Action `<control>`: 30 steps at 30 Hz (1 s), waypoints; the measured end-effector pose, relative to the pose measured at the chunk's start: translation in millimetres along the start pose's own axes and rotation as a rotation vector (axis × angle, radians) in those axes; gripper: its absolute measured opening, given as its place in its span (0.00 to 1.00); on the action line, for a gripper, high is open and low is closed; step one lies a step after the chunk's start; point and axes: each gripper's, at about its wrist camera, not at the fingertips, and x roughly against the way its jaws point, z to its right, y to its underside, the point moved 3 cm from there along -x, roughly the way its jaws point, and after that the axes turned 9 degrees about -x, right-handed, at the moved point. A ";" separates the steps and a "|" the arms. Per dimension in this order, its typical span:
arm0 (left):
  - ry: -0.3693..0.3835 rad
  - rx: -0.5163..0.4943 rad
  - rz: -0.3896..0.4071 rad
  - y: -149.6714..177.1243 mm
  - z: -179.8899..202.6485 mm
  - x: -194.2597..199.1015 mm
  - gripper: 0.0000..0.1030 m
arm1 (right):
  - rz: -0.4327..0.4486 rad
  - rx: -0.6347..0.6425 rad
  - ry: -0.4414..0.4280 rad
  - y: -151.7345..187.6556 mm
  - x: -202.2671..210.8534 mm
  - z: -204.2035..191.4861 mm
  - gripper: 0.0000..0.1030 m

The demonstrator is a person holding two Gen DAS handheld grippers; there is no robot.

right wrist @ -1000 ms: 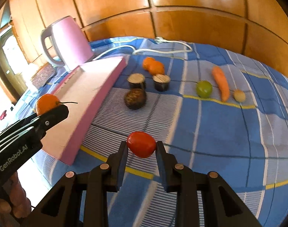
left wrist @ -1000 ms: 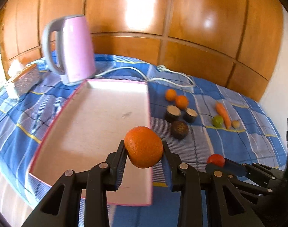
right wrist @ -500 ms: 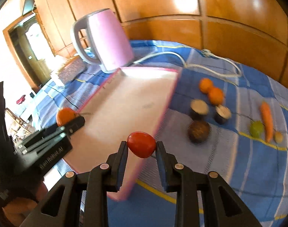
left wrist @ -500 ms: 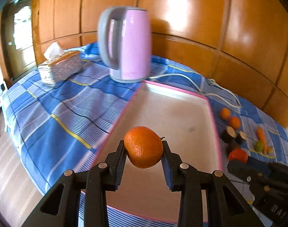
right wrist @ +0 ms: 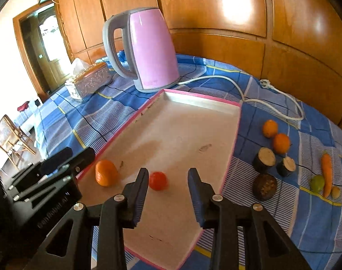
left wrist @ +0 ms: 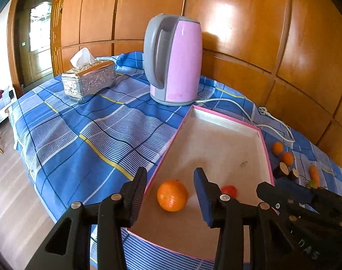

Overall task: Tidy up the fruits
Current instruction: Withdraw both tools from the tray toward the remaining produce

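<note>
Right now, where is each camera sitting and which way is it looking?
Left wrist: rides the left gripper, looking down along its open black fingers at the orange in the pink tray.
Right wrist: rides the right gripper, looking down along its open fingers at the red fruit.
Shared: tray, both fruits, pink kettle, and each sees the other gripper.

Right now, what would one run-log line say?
left gripper: open, orange released in pink tray | right gripper: open, tomato released in tray | both jaws just opened
</note>
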 end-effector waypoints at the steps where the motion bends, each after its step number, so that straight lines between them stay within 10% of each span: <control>1: 0.005 -0.002 0.000 0.6 1.9 1.2 0.43 | 0.005 -0.003 0.010 0.8 1.4 2.3 0.36; 30: 0.324 -0.289 -0.030 9.9 149.1 6.7 0.36 | 0.072 -0.417 0.232 36.6 43.1 168.7 0.35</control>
